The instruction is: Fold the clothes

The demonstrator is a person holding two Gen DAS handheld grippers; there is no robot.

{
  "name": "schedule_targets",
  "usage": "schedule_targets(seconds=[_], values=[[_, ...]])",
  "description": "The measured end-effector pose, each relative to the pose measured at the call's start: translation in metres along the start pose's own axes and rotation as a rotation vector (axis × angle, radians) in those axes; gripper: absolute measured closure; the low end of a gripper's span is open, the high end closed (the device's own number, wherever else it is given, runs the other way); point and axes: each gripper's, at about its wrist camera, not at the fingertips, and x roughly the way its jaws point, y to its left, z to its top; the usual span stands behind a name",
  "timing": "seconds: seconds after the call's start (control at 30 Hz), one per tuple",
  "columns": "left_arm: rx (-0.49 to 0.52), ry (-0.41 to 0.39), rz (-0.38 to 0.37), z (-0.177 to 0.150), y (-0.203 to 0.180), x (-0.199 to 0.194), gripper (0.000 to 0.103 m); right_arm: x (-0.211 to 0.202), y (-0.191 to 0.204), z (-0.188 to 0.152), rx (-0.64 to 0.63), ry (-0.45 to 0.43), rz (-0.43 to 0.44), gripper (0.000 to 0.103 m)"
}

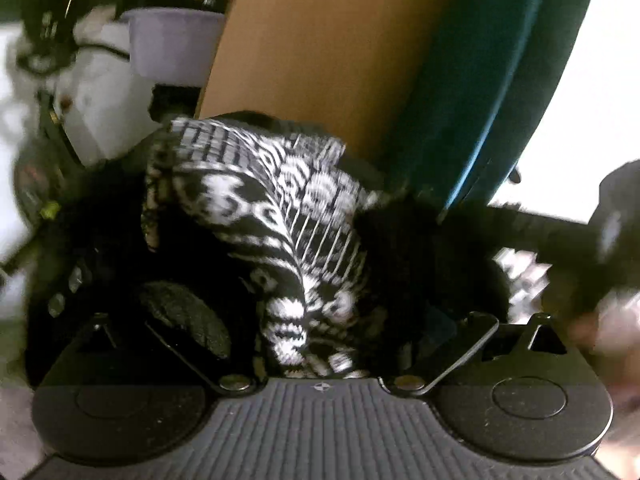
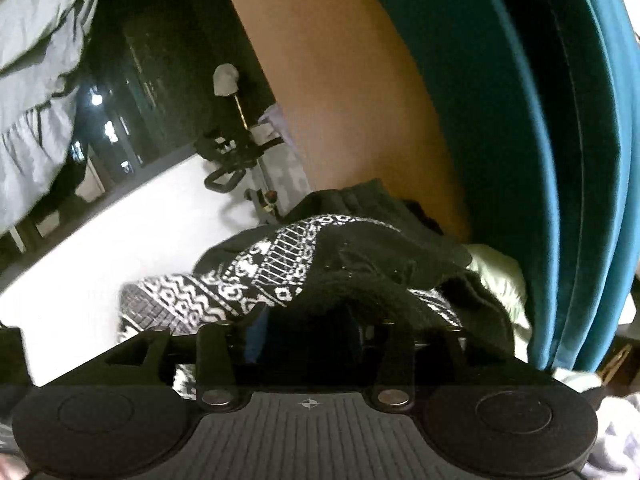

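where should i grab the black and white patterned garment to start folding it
Take the patterned garment at its loose striped end on the white surface, coming in from the open side away from the teal curtain. That end lies flat and uncovered; the rest is bunched under black cloth.

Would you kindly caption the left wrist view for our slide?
Left tool spread wide around a bunched black-and-white patterned garment, teal curtain behind.
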Motion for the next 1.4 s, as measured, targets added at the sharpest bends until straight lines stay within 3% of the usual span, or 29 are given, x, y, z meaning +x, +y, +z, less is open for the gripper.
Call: schedule_targets(seconds=[0.07, 0.13, 0.17, 0.27, 0.37, 0.47, 0.63, 0.93, 1.17, 1.4], values=[[0.006, 0.002, 0.028, -0.001, 0.001, 0.006, 0.006, -0.012, 0.001, -0.002, 0.034, -0.015, 0.059, 0.012], [-0.007, -0.009, 0.024, 0.0, 0.004, 0.005, 0.012, -0.029, 0.005, -0.008, 0.02, -0.024, 0.101, 0.001], [-0.014, -0.014, 0.017, 0.001, 0.005, 0.004, 0.022, -0.039, 0.007, -0.012, 0.0, -0.025, 0.117, 0.001], [-0.047, -0.026, -0.013, 0.001, 0.013, -0.002, 0.035, -0.074, 0.008, -0.028, -0.074, -0.072, 0.109, 0.001], [-0.106, -0.024, -0.036, 0.002, 0.025, -0.005, 0.037, -0.097, -0.008, -0.039, -0.102, -0.105, 0.03, 0.001], [-0.136, -0.018, -0.036, 0.003, 0.031, -0.005, 0.037, -0.095, -0.032, -0.041, -0.078, -0.092, 0.007, 0.001], [-0.142, -0.008, -0.02, 0.007, 0.03, -0.004, 0.037, -0.063, -0.057, -0.045, -0.116, -0.043, -0.067, 0.001], [-0.178, 0.015, 0.029, 0.013, 0.033, -0.003, 0.037, 0.005, -0.085, -0.004, -0.222, 0.087, 0.11, 0.001], [-0.227, 0.013, 0.036, 0.017, 0.043, 0.003, 0.037, 0.027, -0.104, 0.008, -0.267, 0.119, 0.207, 0.001], [-0.266, 0.008, 0.032, 0.019, 0.052, 0.01, 0.035, 0.062, -0.125, 0.016, -0.17, 0.15, 0.292, 0.001]])
